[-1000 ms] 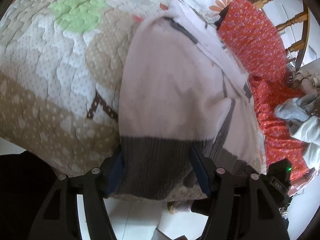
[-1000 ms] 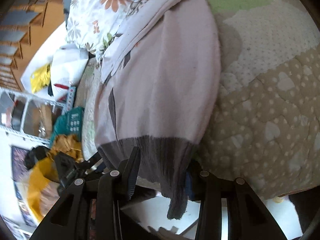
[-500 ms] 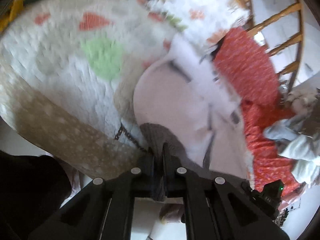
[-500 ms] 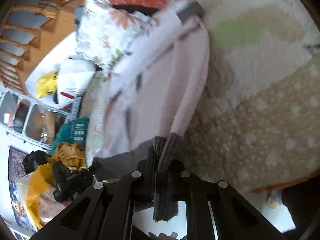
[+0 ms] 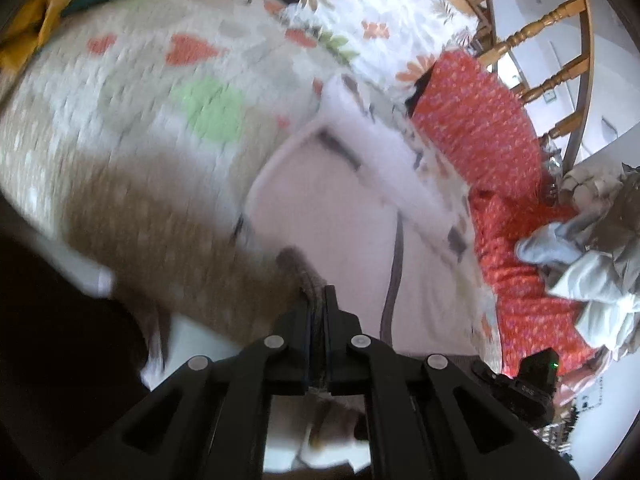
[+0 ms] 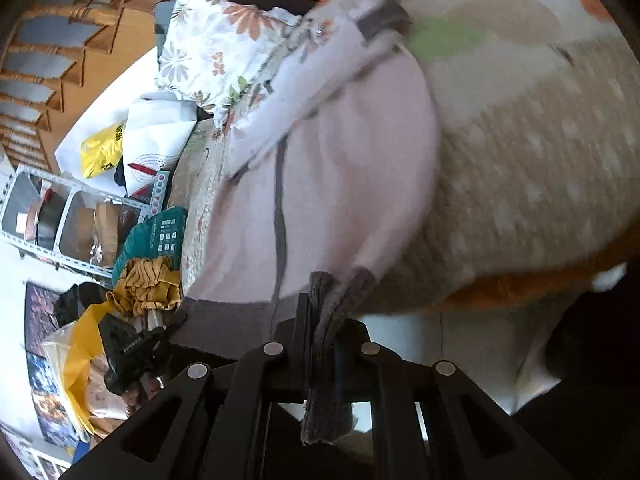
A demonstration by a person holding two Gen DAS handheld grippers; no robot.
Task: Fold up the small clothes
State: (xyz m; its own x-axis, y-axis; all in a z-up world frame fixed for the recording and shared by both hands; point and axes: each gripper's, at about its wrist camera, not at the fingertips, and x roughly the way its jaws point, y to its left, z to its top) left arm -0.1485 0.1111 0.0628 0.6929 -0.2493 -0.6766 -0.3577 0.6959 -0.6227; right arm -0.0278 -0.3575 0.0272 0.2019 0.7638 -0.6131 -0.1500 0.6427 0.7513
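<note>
A pale pink sweater [image 5: 332, 216] with a grey ribbed hem lies on a patterned quilt [image 5: 132, 136]; its sleeves are folded across the far end. My left gripper [image 5: 318, 300] is shut on the left corner of the grey hem [image 5: 298, 266], lifted a little off the quilt. In the right wrist view the same sweater [image 6: 344, 168] stretches away, and my right gripper [image 6: 320, 308] is shut on the right corner of the hem [image 6: 324, 360], which hangs down between the jaws. The other gripper [image 6: 128, 344] shows at lower left there.
A red floral cloth [image 5: 492, 148] and a pile of pale garments [image 5: 592, 276] lie right of the sweater. A flowered pillow [image 6: 216, 36], wooden chair [image 5: 540, 28], metal shelf [image 6: 60, 216], teal and mustard clothes [image 6: 148, 264] surround the bed. The bed's near edge drops to a white floor [image 6: 460, 340].
Both grippers, open around the grey hem a second ago, have closed on its corners and risen, lifting the hem off the quilt's edge. The views have pulled back.
</note>
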